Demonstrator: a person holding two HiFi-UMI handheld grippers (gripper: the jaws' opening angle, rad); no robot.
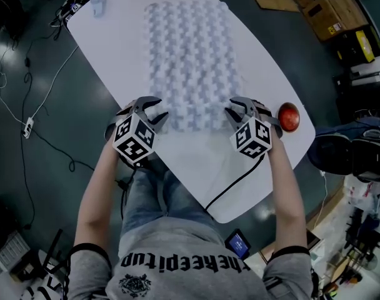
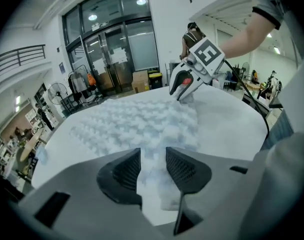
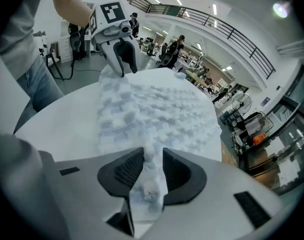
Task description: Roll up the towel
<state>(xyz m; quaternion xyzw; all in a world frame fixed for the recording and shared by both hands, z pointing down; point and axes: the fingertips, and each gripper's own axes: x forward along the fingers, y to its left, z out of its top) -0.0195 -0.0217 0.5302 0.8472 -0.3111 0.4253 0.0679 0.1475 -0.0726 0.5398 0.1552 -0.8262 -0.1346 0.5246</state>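
Straddling towel [image 1: 190,61] near edge unclamped, left hand-held gripper [image 1: 157,119], right hand-held gripper [image 1: 235,115] half-open, corners hidden behind them

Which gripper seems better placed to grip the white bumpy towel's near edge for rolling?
Right, probably: the right gripper has a ridge of the white bumpy towel filling its jaws; the left gripper shows gaps beside the fabric.

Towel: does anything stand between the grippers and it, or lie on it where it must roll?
Nothing visible does. The towel lies with near corners between the jaws of the left gripper and right gripper; the red round object sits off it.
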